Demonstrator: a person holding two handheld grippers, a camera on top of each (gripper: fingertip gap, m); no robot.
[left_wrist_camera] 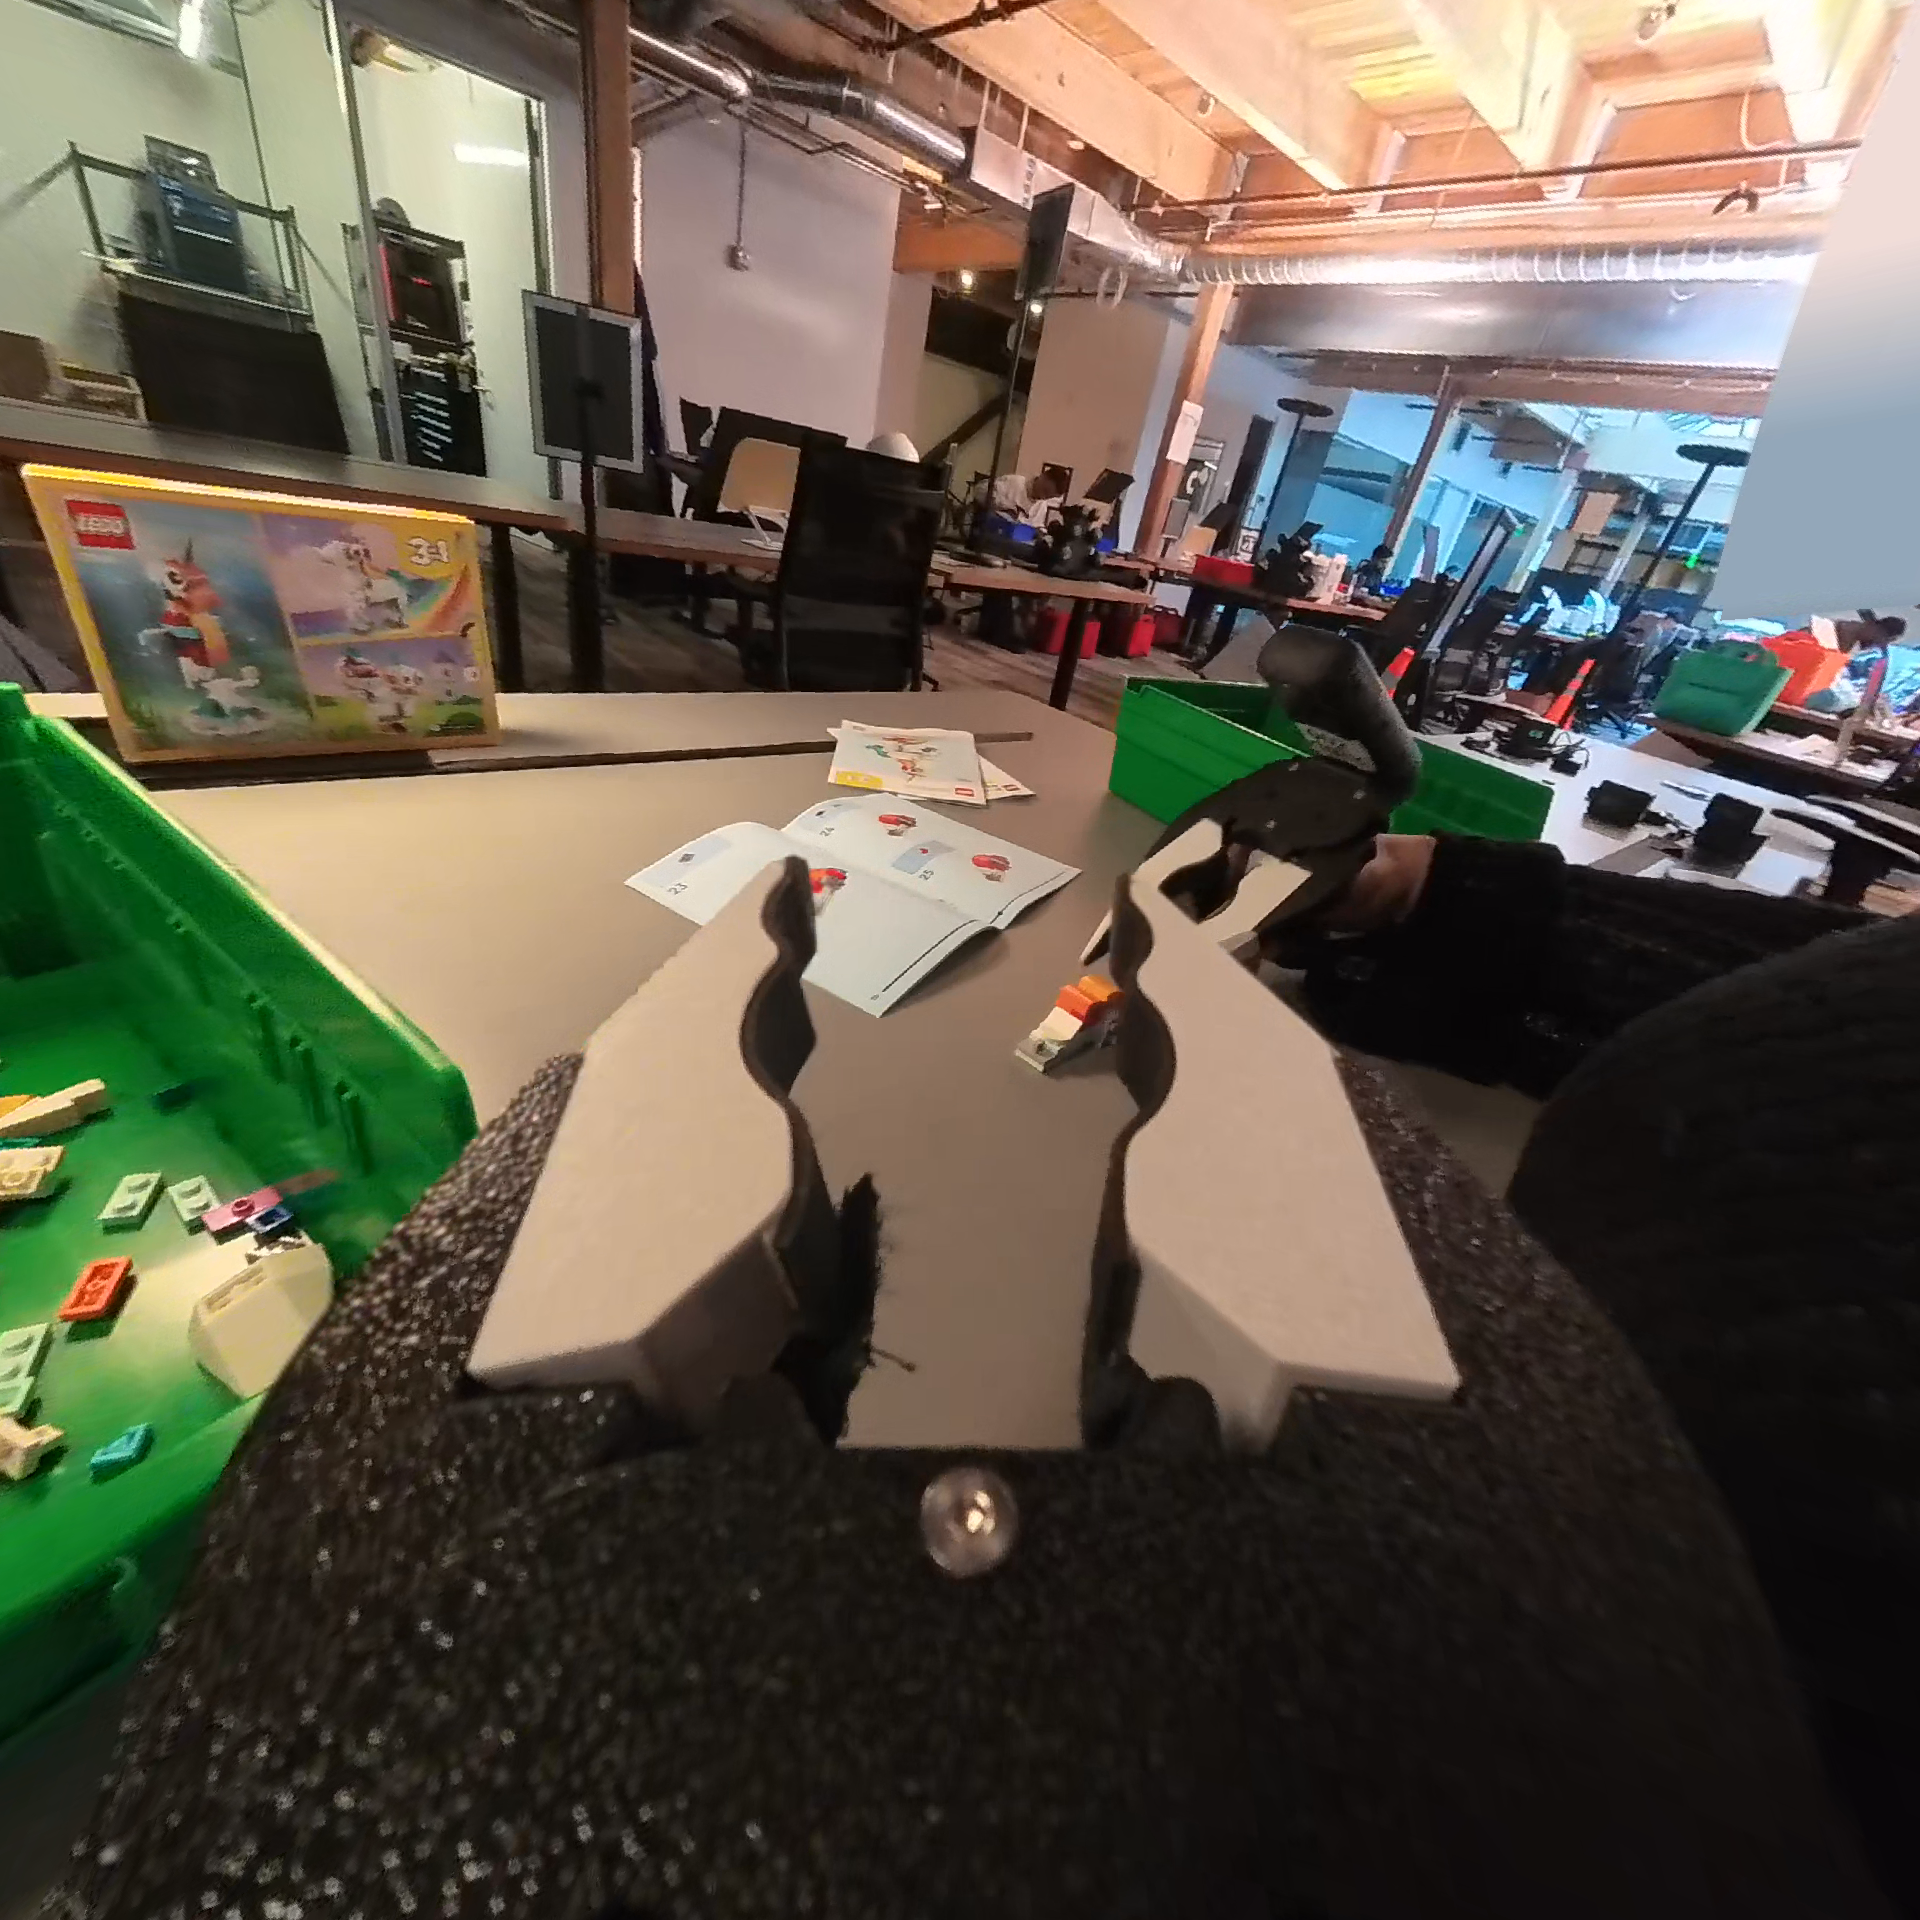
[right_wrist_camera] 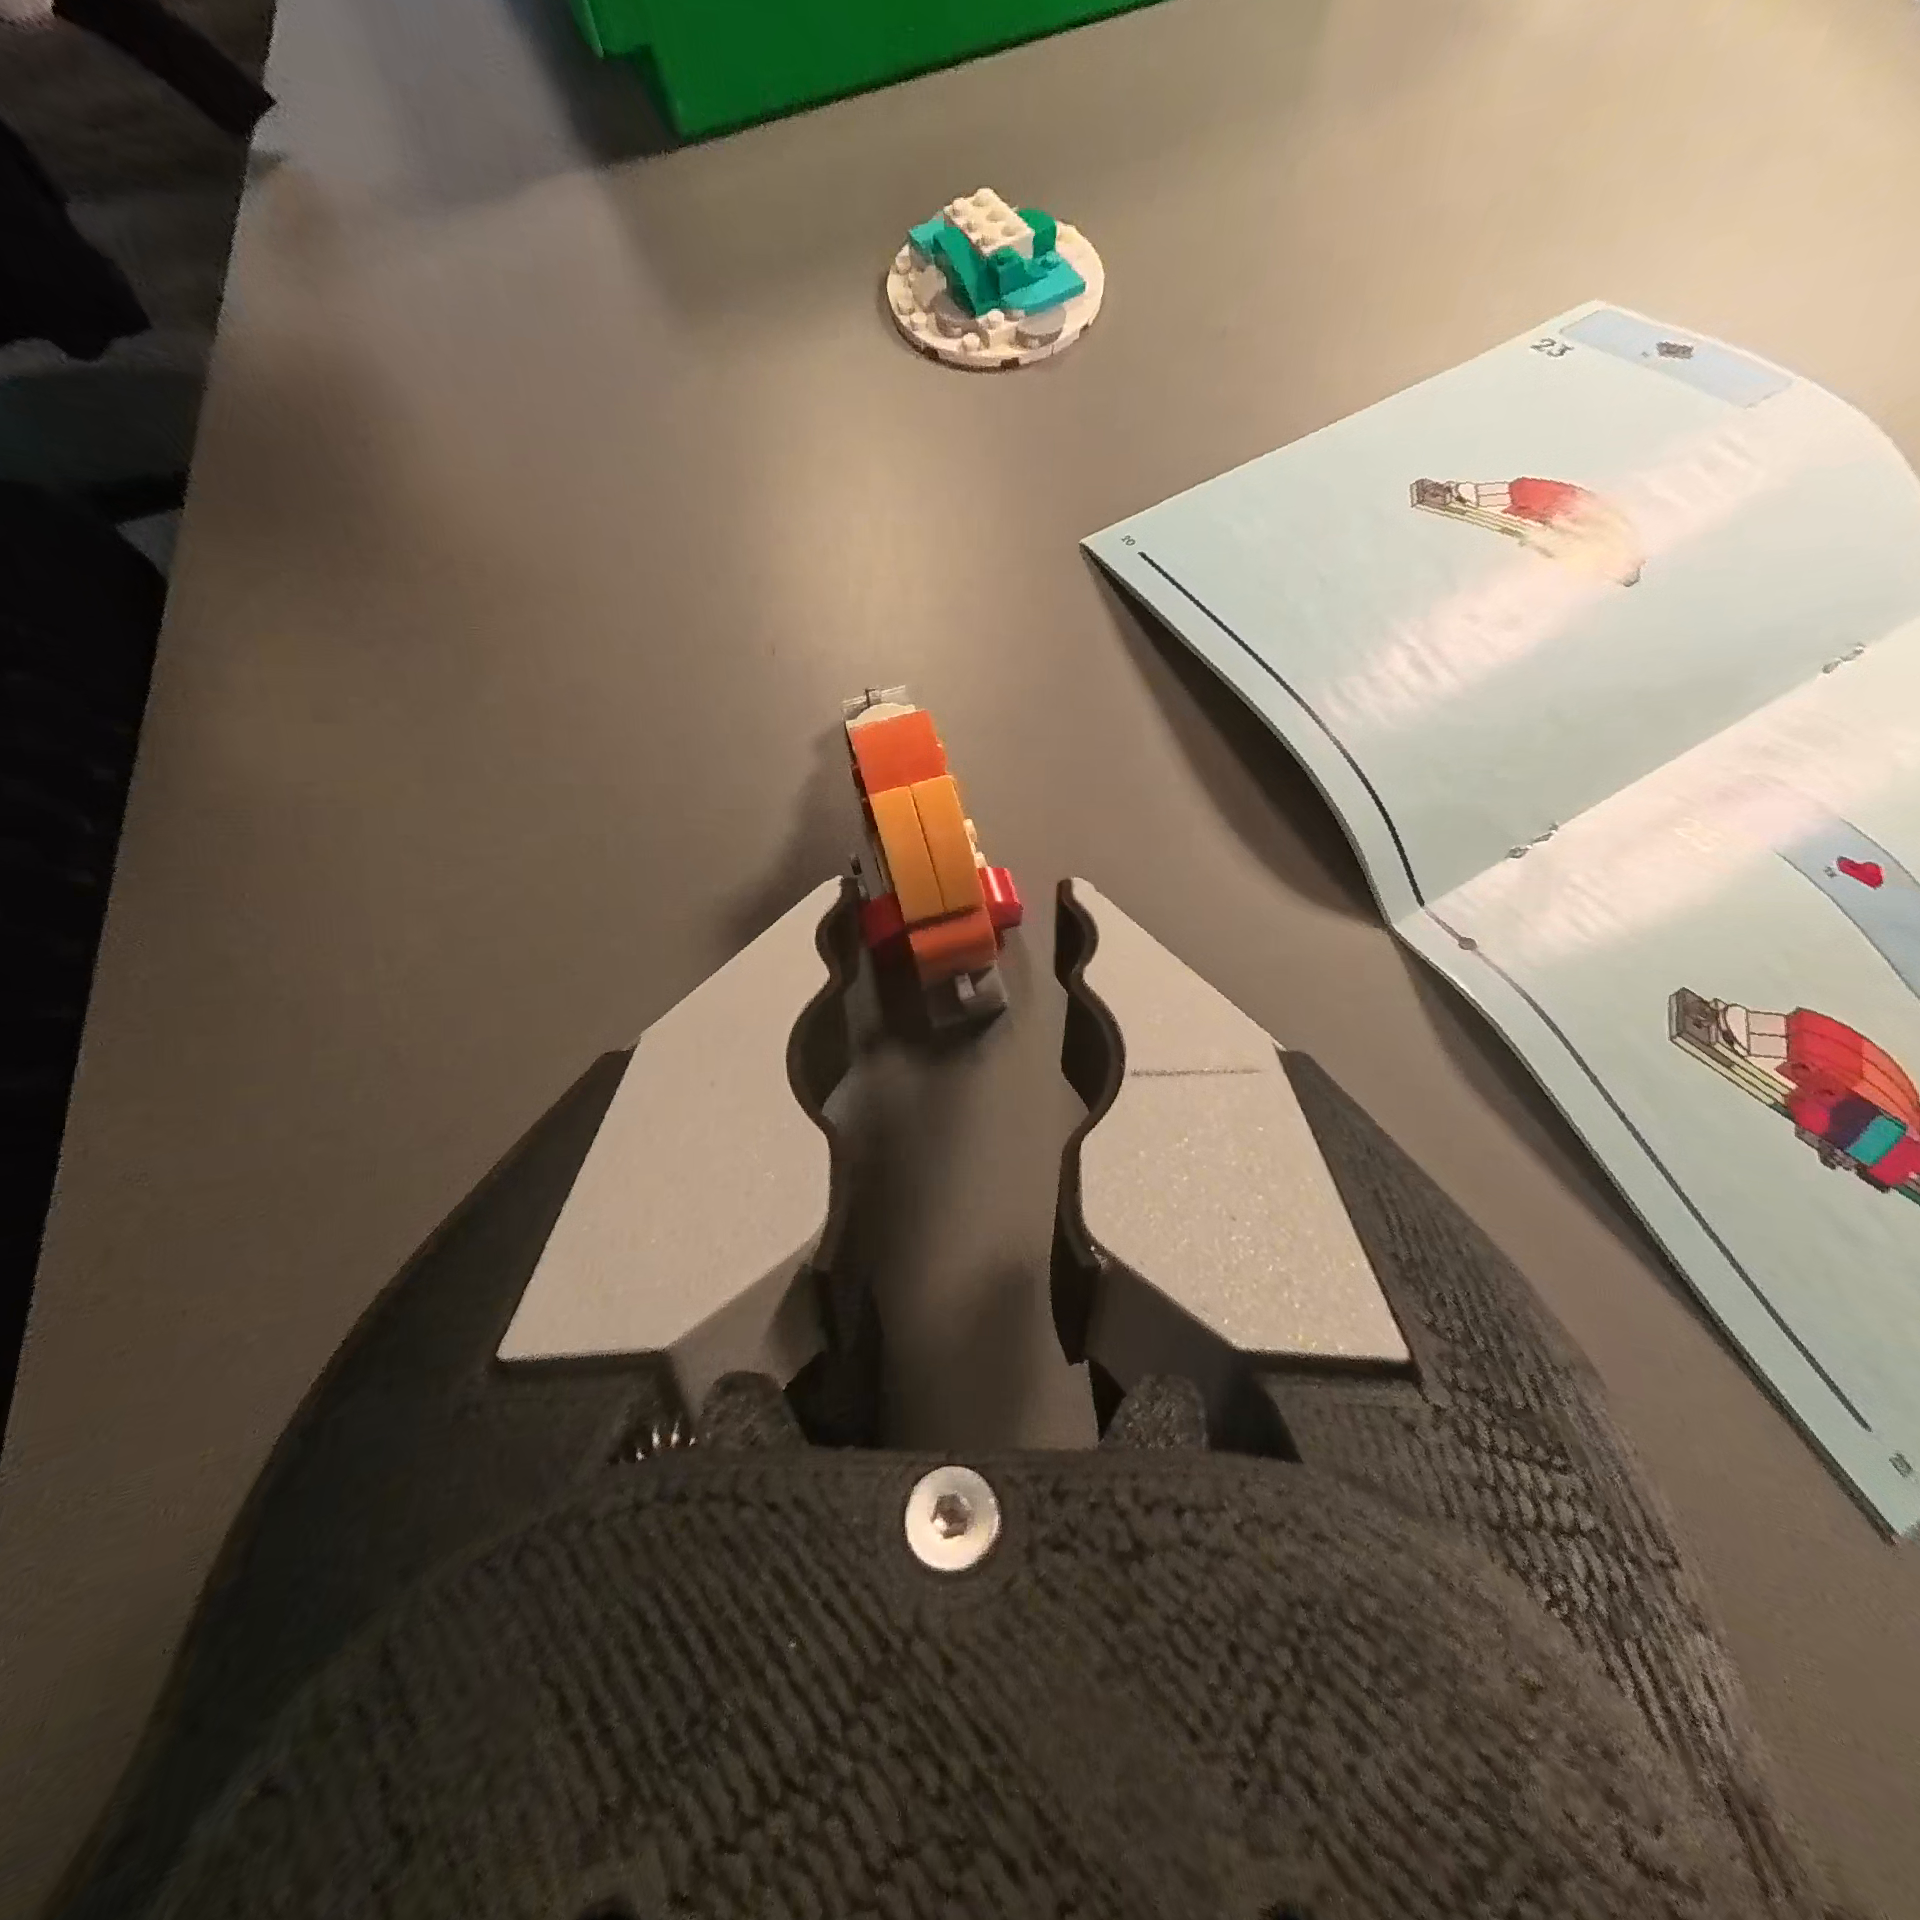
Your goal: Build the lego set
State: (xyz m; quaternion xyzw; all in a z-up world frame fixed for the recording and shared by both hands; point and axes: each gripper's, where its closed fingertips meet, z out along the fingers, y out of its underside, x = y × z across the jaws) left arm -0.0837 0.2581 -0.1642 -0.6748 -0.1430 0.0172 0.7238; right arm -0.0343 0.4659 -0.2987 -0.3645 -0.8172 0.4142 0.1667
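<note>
**A:** What's on my left side?

**B:** I've got the green parts bin at the tabletop's left edge, with loose plates and a white sloped brick inside. Behind it the Lego box stands upright along the far edge.

**A:** And my left gripper?

**B:** I see its jaws spread wide over bare tabletop, holding nothing. Beyond its tips the open instruction booklet lies flat, with a second, closed leaflet farther back.

**A:** Where's the build?

**B:** The small orange, yellow and red sub-assembly rests on the tabletop, tilted on its side. In the right wrist view I have the right gripper parted around its near end; the red piece is just beside the left finger, though I can't tell if it touches. The right finger stands apart from it, so I'm not clamping anything.

**A:** Anything further out?

**B:** A round white base with teal and white bricks sits nearer the far edge, close to another green bin. From the left wrist view a bin shows at the right edge, behind a dark sleeve.
</note>
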